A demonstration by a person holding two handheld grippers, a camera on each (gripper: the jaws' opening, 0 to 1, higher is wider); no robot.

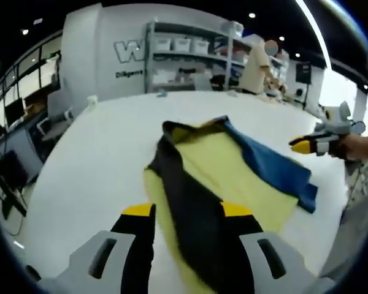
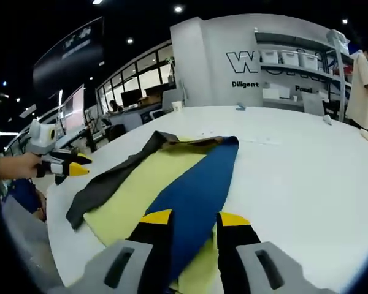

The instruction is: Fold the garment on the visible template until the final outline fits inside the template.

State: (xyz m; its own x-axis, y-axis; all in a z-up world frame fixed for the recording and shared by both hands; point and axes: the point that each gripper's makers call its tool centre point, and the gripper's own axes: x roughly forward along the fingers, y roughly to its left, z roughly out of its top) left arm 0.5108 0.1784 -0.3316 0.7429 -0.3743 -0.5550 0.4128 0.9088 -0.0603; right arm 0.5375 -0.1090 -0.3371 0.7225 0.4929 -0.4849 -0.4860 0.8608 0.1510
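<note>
Setting: open-plan lab or workshop. Large white desk (image 2: 306, 177); far shelving (image 1: 190, 61) with storage bins (image 2: 289, 58); wall lettering (image 2: 248, 61); monitors (image 2: 73, 104) by left windows (image 2: 135, 76); ceiling spotlights (image 2: 178, 9).

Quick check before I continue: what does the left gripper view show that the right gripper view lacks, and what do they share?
Left gripper view alone: a person standing by the grey storage shelves, and the right tool. Right gripper view alone: the left tool and large glass windows. Both: the yellow, black and blue garment on the white table.
</note>
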